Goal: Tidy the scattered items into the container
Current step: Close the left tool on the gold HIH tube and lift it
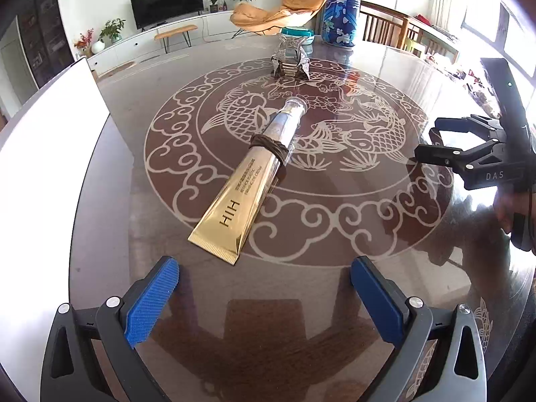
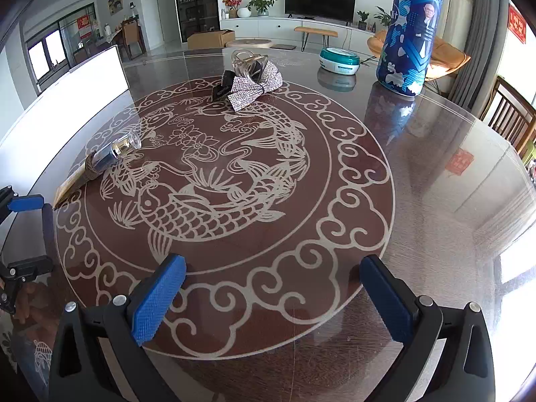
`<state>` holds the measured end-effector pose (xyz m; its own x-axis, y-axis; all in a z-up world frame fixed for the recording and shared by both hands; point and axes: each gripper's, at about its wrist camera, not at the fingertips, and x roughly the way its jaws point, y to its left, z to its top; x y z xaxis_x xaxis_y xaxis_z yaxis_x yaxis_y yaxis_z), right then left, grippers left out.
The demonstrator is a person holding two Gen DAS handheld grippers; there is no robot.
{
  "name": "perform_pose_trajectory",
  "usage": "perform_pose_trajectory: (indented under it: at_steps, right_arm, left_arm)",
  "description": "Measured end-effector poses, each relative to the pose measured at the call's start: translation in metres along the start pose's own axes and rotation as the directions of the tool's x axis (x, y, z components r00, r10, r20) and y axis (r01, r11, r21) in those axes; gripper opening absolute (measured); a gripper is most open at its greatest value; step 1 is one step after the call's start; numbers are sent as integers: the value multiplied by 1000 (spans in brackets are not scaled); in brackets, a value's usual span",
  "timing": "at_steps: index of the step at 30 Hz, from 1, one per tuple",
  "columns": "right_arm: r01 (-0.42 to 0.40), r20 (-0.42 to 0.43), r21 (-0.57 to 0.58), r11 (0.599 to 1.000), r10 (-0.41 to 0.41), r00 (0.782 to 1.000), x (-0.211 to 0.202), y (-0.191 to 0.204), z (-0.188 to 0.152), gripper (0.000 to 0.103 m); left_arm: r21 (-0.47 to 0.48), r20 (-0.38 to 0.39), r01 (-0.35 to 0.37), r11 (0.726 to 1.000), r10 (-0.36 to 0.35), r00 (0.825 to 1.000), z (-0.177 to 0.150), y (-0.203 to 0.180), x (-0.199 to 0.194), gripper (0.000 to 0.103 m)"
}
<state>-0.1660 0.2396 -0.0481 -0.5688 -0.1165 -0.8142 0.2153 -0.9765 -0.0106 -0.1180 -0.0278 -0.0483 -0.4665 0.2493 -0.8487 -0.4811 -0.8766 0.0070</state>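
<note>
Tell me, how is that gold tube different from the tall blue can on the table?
The gold tube lies flat; the blue can stands upright. The gold tube is slim, tapering to a flat crimped end, with a brown hair tie looped around it; the blue can is a wide cylinder with a white pattern. The gold tube lies just ahead of the left tool, the blue can farther off. Both rest on the table.

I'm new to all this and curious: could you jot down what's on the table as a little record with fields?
surface: round glass table with fish pattern
gold tube: lying flat, brown hair tie around it
sparkly bow clip: lying beyond the tube
blue can: upright
teal jar: lid on
left hand-held gripper: open, empty
right hand-held gripper: open, empty
</note>
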Motion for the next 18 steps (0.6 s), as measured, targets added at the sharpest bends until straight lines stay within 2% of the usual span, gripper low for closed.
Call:
perform_pose_trajectory:
  at_steps: [4, 7, 10, 13, 16, 18]
  right_arm:
    - [0, 0, 0, 1000, 0, 1000, 0, 0, 0, 103]
    - [0, 0, 0, 1000, 0, 1000, 0, 0, 0, 103]
    - [0, 0, 0, 1000, 0, 1000, 0, 0, 0, 103]
    - [0, 0, 0, 1000, 0, 1000, 0, 0, 0, 103]
    - [0, 0, 0, 1000, 0, 1000, 0, 0, 0, 103]
    - [0, 0, 0, 1000, 0, 1000, 0, 0, 0, 103]
  left_arm:
    - [67, -33, 32, 997, -30, 999, 25, -2, 12, 103]
    - [71, -49, 46, 996, -42, 998, 42, -1, 23, 103]
    - [78, -133, 27, 997, -16, 991, 56, -2, 28, 103]
    - [123, -142, 12, 992, 6, 990, 60, -3, 28, 103]
    - [77, -159, 50, 996, -37, 987, 69, -1, 35, 103]
    - [76, -132, 51, 996, -41, 990, 77, -4, 40, 103]
